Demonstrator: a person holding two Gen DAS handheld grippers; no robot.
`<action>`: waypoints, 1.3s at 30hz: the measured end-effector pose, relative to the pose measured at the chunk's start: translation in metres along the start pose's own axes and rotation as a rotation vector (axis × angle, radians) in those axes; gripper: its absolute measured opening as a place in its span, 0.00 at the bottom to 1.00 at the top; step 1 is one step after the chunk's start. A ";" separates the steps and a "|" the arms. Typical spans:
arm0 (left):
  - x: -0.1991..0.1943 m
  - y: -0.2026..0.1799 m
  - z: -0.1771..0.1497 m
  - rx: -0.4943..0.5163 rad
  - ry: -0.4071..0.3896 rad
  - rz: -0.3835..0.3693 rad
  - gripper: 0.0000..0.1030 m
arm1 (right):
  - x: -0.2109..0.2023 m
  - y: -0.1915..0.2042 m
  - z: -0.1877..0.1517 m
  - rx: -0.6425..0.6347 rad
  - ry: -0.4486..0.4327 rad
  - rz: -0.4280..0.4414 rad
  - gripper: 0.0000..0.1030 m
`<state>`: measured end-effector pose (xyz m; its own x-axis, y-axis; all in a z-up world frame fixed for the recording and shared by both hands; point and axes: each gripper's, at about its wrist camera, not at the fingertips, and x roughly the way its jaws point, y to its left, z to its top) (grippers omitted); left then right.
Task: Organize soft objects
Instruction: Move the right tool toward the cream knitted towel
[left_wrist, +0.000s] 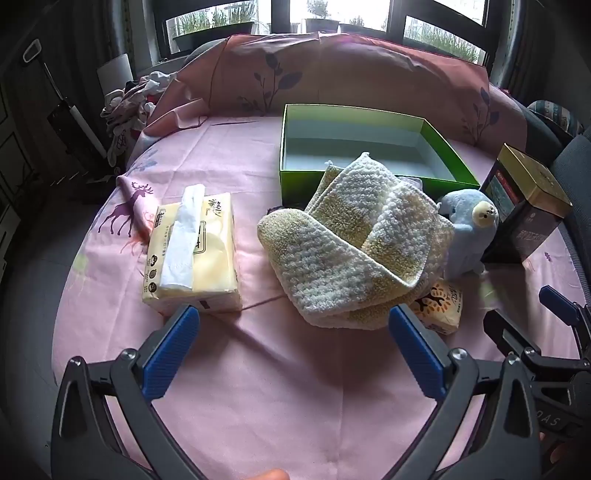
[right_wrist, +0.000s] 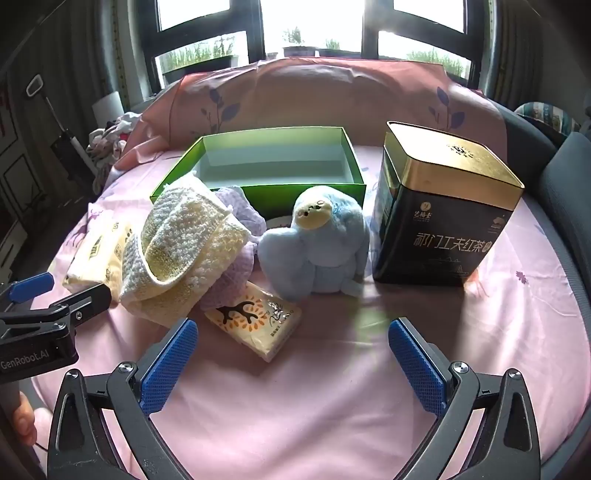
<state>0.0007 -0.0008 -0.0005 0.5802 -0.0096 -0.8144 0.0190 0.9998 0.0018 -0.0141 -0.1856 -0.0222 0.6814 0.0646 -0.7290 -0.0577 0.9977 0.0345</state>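
Left gripper (left_wrist: 293, 314) and right gripper (right_wrist: 291, 326) both released, nothing between them, over pink bed sheet (left_wrist: 295, 387). Left to right: tissue pack (left_wrist: 192, 251), folded towel (left_wrist: 351, 251), small tissue packet (right_wrist: 255, 319), blue plush (right_wrist: 321, 243), black tin (right_wrist: 443, 206). Green box (right_wrist: 269, 192) behind, empty.

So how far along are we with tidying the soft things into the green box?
Nothing looks done: the green box is empty. Nothing is in hand either; the left tongs and right tongs hang open over the pink sheet. Left to do: the yellow-and-white towel, the purple cloth, the blue plush toy, the tissue pack and the pocket tissues.
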 end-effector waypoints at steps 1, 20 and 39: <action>0.001 -0.001 0.000 0.006 0.007 -0.004 0.99 | 0.001 0.000 0.000 0.001 0.001 -0.005 1.00; 0.004 -0.017 -0.001 0.049 -0.027 -0.010 0.99 | 0.010 -0.009 -0.008 0.040 0.031 0.014 1.00; 0.007 -0.019 -0.004 0.050 -0.022 -0.024 0.99 | 0.010 -0.016 -0.010 0.057 0.033 0.007 1.00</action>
<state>0.0014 -0.0201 -0.0081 0.5967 -0.0345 -0.8018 0.0734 0.9972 0.0118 -0.0138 -0.2008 -0.0369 0.6563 0.0723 -0.7511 -0.0202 0.9967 0.0783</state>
